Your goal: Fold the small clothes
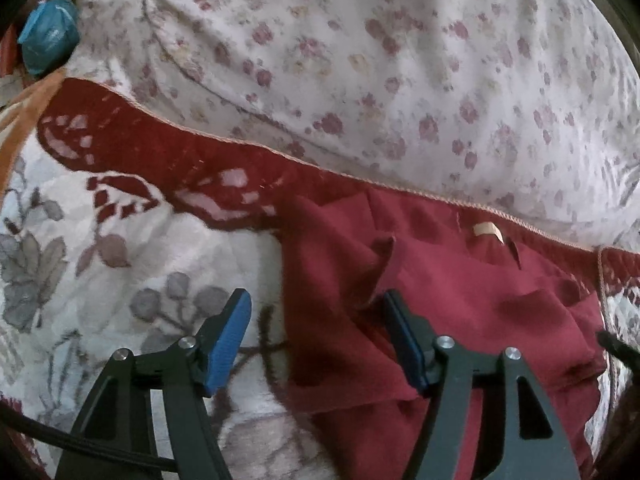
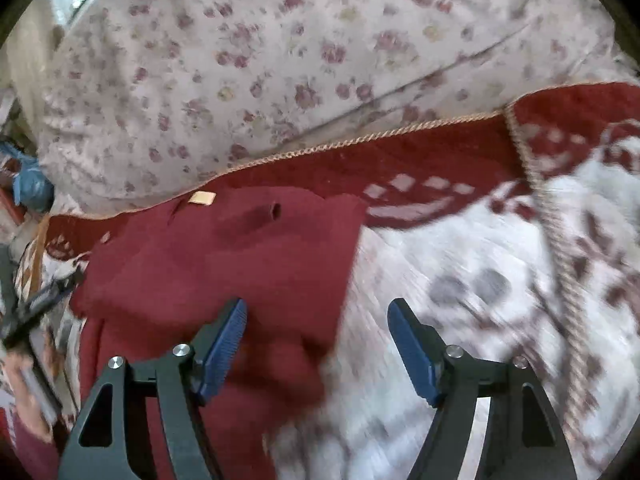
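Note:
A dark red garment (image 1: pixel 440 300) lies crumpled on a flower-patterned blanket (image 1: pixel 120 280), a tan label (image 1: pixel 486 231) near its collar. My left gripper (image 1: pixel 316 320) is open over the garment's left edge, its right finger resting above the cloth, holding nothing. In the right wrist view the same garment (image 2: pixel 220 264) lies to the left, its label (image 2: pixel 202 198) at the far edge. My right gripper (image 2: pixel 318 324) is open over the garment's right edge, empty. The view is blurred by motion.
A white sheet with small pink flowers (image 1: pixel 400 60) is bunched behind the blanket's corded red border (image 1: pixel 240 152). A blue bag (image 1: pixel 48 40) sits far left. The other gripper's tip (image 2: pixel 36 308) shows at the left of the right wrist view.

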